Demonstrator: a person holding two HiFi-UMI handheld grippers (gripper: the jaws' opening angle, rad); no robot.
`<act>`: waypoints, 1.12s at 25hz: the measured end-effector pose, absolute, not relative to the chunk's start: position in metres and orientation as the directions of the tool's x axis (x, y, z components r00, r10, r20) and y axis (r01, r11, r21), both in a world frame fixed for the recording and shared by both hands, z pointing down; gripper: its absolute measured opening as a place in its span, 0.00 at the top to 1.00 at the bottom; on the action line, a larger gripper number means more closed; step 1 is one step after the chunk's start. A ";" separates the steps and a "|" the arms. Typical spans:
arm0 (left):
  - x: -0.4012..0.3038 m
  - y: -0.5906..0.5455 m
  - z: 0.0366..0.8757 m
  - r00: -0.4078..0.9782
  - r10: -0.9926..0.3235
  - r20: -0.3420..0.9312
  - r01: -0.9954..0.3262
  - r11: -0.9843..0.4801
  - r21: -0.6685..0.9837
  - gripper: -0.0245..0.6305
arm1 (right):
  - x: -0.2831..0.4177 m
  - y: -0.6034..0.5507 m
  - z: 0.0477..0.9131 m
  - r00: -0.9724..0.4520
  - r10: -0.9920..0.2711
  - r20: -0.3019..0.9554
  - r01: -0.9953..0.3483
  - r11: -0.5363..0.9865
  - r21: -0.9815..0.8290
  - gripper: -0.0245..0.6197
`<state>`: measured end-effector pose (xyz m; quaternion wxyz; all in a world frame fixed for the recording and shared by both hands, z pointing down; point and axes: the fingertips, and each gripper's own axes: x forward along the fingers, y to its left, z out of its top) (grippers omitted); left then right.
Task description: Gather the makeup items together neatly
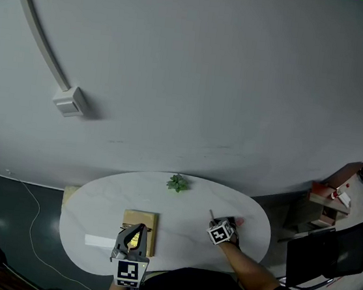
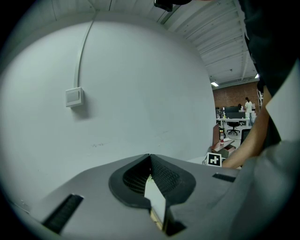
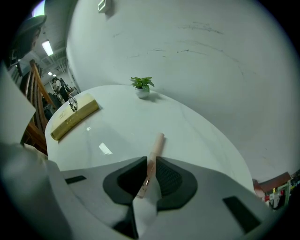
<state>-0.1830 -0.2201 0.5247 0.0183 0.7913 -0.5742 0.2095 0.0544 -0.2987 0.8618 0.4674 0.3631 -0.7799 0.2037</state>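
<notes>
A slim pale-pink makeup pencil (image 3: 155,146) lies slanted between the jaws of my right gripper (image 3: 150,160), which is shut on it; its far end sticks out over the white oval table (image 3: 197,136). In the head view the right gripper (image 1: 218,224) is at the table's right front, and the pencil (image 1: 211,214) pokes out beyond it. A light wooden box (image 1: 140,221) lies at the left front, with a metal makeup tool (image 3: 72,104) on its end. My left gripper (image 1: 136,232) hovers over the box. Its jaws meet at the tips, shut and empty (image 2: 150,155).
A small potted plant (image 1: 177,183) stands at the table's far edge. A flat white strip (image 1: 99,241) lies left of the box. A black chair (image 1: 329,251) and a wooden shelf (image 1: 325,203) stand to the right. The grey wall carries a switch box (image 1: 68,101).
</notes>
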 end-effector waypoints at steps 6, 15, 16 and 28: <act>-0.177 -0.220 0.524 0.255 -0.905 0.341 -0.917 -0.338 -0.211 0.93 | 0.058 -0.299 0.861 -0.299 -0.382 0.875 -0.758 0.652 0.025 0.85; -0.169 -0.214 0.519 0.256 -0.905 0.339 -0.912 -0.343 -0.226 0.93 | 0.067 -0.294 0.855 -0.298 -0.392 0.870 -0.759 0.651 0.033 0.85; -0.168 -0.213 0.518 0.257 -0.906 0.336 -0.912 -0.342 -0.226 0.93 | 0.068 -0.294 0.853 -0.298 -0.398 0.868 -0.762 0.647 0.035 0.85; -0.175 -0.196 0.493 0.209 -0.944 0.256 -0.937 -0.269 -0.225 0.93 | 0.094 -0.289 0.726 -0.484 -0.665 0.569 -0.817 0.576 -0.023 0.92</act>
